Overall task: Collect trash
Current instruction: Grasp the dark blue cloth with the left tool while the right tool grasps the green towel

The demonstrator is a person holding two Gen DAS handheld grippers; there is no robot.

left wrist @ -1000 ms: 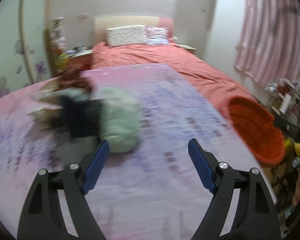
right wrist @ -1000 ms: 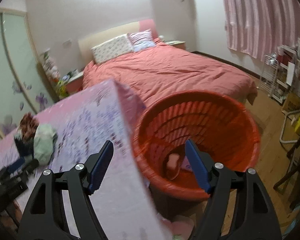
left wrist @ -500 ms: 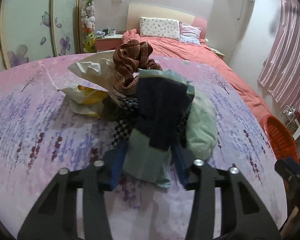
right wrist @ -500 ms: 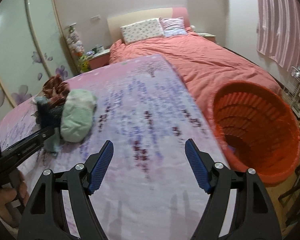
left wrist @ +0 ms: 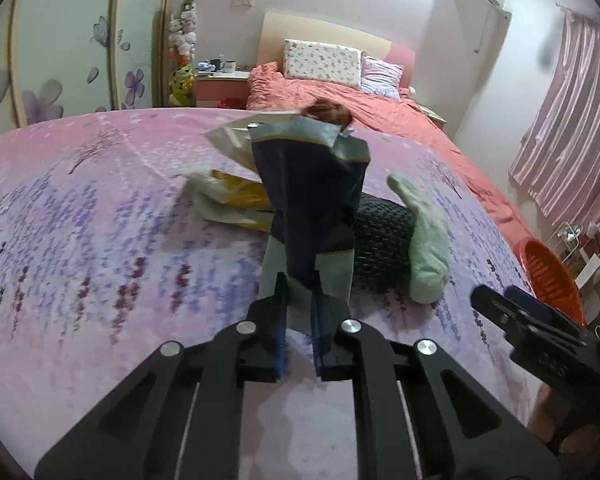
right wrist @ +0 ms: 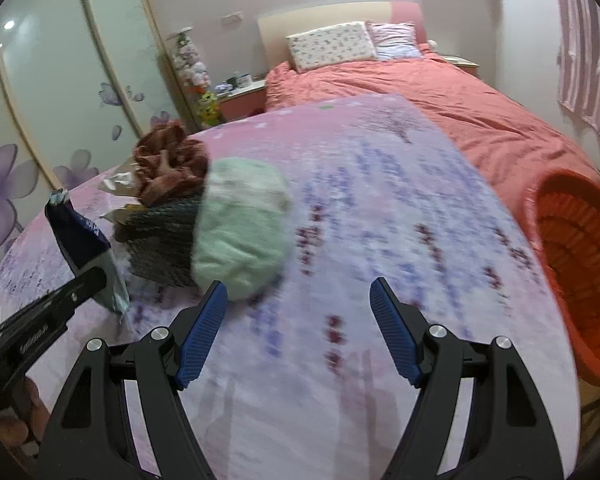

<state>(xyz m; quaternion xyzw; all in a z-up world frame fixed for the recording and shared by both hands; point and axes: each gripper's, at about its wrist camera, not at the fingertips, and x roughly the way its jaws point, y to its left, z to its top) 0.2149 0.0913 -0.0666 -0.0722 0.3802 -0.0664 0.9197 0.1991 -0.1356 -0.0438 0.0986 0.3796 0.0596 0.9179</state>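
While the left gripper (left wrist: pixel 300 312) is closing its fingers on the bottom edge of the dark blue snack bag (left wrist: pixel 312 200), that thin pinch could slip as the bag lifts. The right gripper (right wrist: pixel 296 328) hangs wide open and empty, a mint-green cloth (right wrist: pixel 240 224) just ahead. Beyond lie yellow wrappers (left wrist: pixel 236 200); an orange basket (right wrist: pixel 580 264) sits far right off the table (right wrist: pixel 380 200).

Navy wrapper (left wrist: pixel 312 200) with a pale silver torn top stands upright, its lower end between the closing left claw (left wrist: pixel 300 320) pads. Behind it lie a crumpled clear bag (left wrist: pixel 236 140) and a yellow-white wrapper (left wrist: pixel 236 200) on the lilac-print worktop (left wrist: pixel 100 240). Orange basket (right wrist: pixel 580 256) stands at the worktop's right edge, tilted, well apart from the trash.
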